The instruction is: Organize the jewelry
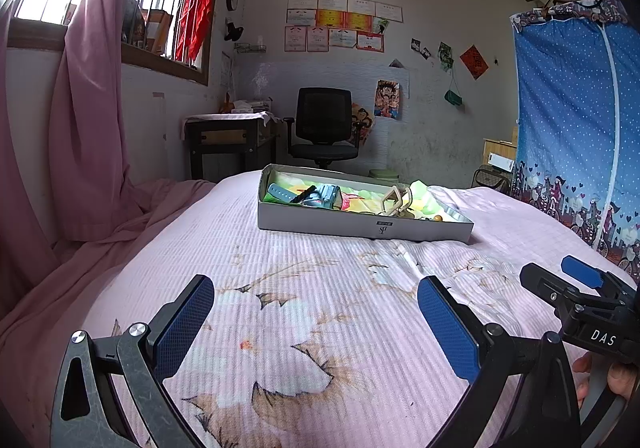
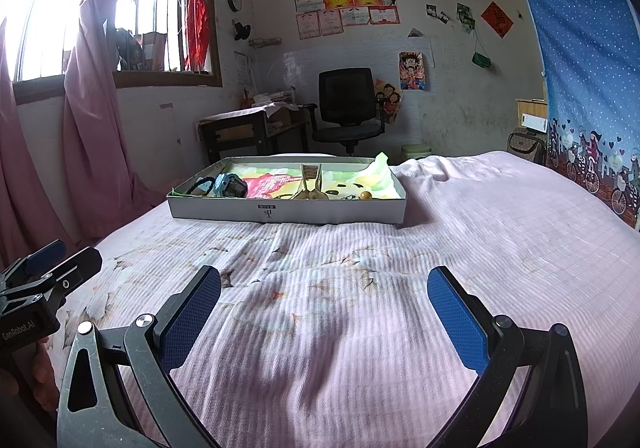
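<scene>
Bare bedspread (image 2: 320, 248) lies open up to the box (image 2: 288, 210).

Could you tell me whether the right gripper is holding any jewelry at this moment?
No, the right gripper is open and empty above the bedspread, short of the box.

A bed (image 2: 460, 216) covered by a pale pink ribbed spread fills the foreground. Daylight is admitted through a barred window (image 1: 176, 8) in the left wall, where pink curtains (image 1: 88, 108) are hung. A black office chair (image 2: 348, 108) is placed against the far white wall, beside a dark desk (image 2: 244, 132) in the corner. Certificates (image 2: 352, 4) are pinned in rows high on that wall, with a round clock (image 2: 234, 1) to their left and a cartoon poster (image 2: 411, 71) lower down. A blue dotted fabric wardrobe (image 1: 576, 128) is seen at the right edge.
</scene>
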